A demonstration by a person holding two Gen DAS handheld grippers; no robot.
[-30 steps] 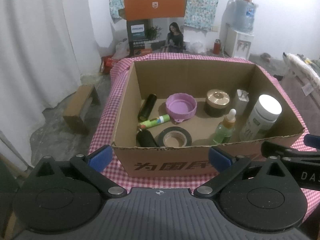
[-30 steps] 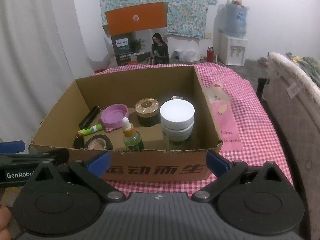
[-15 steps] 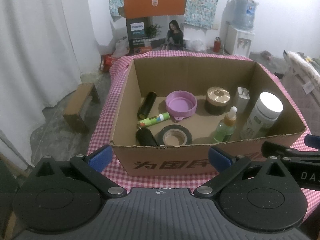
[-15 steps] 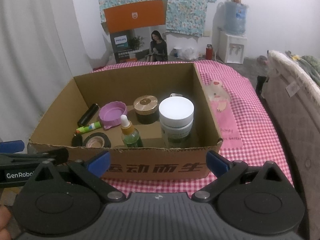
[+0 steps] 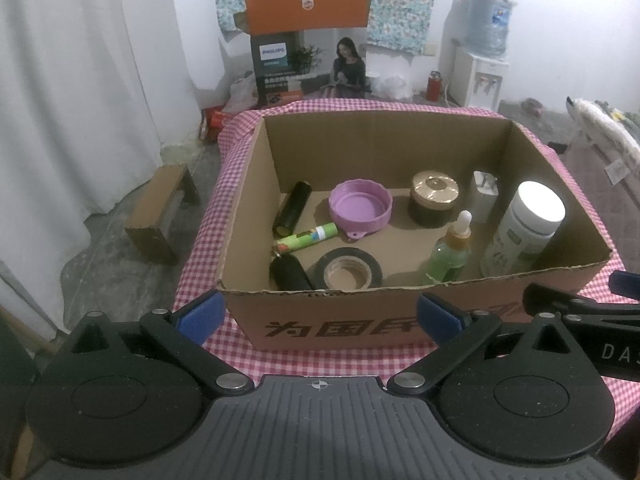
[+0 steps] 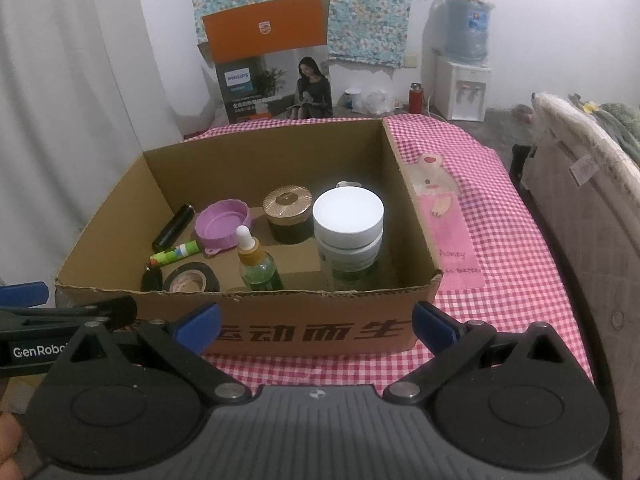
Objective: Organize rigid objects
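An open cardboard box (image 5: 360, 324) (image 6: 304, 332) stands on a red checked tablecloth. Inside lie a purple lid (image 5: 360, 208) (image 6: 223, 226), a gold-topped dark jar (image 5: 434, 198) (image 6: 288, 216), a white-capped bottle (image 5: 524, 228) (image 6: 348, 232), a green dropper bottle (image 5: 450, 254) (image 6: 258, 266), a black tape roll (image 5: 346, 272) (image 6: 192, 278), a green tube (image 5: 306, 237) (image 6: 175, 254) and black cylinders (image 5: 292, 210). My left gripper (image 5: 320, 316) is open and empty before the box's near wall. My right gripper (image 6: 316, 322) is open and empty, also before that wall.
A pink patch with a cartoon figure (image 6: 444, 216) lies on the cloth right of the box. A Philips carton (image 5: 308, 64) stands behind the table. A water dispenser (image 6: 464, 64) is at the back right, a mattress (image 6: 592, 200) at the right, a small wooden stool (image 5: 160, 212) at the left.
Both cameras have drifted slightly, so the box sits a little differently in view. Nothing in the box moved and both grippers stay open.
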